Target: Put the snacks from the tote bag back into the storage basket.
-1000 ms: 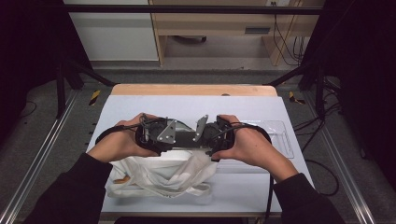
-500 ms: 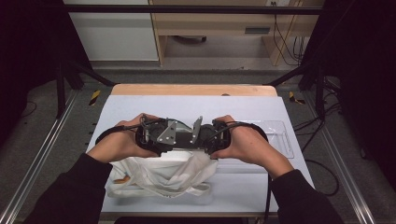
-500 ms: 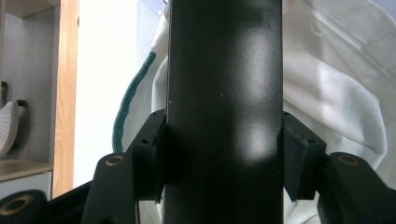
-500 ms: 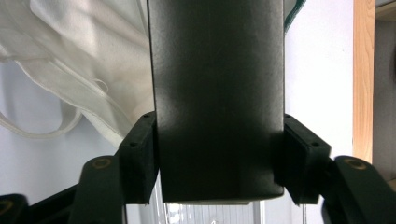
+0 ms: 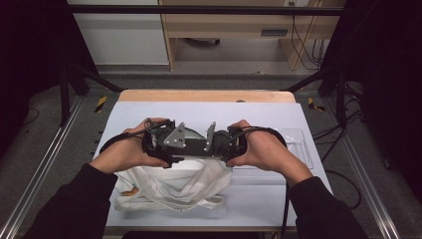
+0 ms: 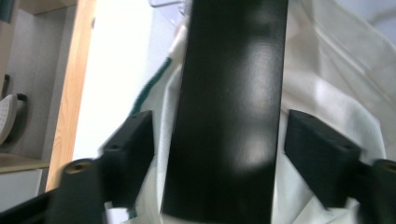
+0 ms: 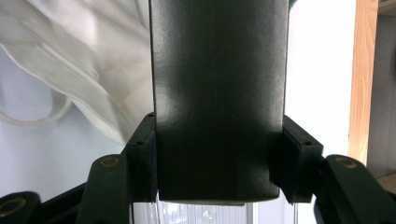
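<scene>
Black box clamped right, loose between left jaws.

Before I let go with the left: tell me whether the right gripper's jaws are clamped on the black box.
Yes, the right gripper has both jaws pressed against the black box.

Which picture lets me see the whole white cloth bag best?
The high view: the white cloth bag lies on the table, handles and outline visible. The left gripper view shows only folds behind a black box; the right gripper view, a corner and strap.

Smooth, faintly glossy black box; soft white cloth bag.
</scene>
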Tool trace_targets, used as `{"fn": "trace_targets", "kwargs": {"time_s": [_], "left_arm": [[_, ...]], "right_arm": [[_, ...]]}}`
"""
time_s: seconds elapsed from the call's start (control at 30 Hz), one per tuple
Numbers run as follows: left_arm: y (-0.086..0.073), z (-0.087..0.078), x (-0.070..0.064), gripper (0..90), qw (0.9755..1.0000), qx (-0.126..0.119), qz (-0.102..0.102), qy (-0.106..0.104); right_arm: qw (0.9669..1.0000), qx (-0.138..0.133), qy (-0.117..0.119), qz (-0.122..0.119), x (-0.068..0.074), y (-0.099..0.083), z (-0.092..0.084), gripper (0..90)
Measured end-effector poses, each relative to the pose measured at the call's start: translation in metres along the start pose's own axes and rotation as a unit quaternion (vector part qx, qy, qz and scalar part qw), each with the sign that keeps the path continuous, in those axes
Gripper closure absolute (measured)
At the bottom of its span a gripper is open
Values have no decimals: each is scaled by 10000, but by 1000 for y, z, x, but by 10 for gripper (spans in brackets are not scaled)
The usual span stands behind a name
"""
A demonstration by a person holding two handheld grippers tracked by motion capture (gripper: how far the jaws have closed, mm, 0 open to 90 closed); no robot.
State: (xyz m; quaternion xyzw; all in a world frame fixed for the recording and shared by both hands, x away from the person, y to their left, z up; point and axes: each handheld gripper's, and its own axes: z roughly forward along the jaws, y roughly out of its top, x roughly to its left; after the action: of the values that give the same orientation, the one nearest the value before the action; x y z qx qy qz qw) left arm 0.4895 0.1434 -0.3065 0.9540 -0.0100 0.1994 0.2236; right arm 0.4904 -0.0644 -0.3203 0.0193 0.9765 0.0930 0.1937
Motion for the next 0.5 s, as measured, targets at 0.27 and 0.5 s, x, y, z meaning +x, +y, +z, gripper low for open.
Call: {"fn": "trace_targets", "kwargs": {"time_s": [0.27,0.5], "left_arm": [[-18,-11,4,90,9986,-70,-476,237],[-39,-18,2,84,9959,-158,-814,367]], "right_arm": [[9998,-13,46,173,-11,-20,0,431],[9994,-28,64,344,-20,-47,-3,431]]}}
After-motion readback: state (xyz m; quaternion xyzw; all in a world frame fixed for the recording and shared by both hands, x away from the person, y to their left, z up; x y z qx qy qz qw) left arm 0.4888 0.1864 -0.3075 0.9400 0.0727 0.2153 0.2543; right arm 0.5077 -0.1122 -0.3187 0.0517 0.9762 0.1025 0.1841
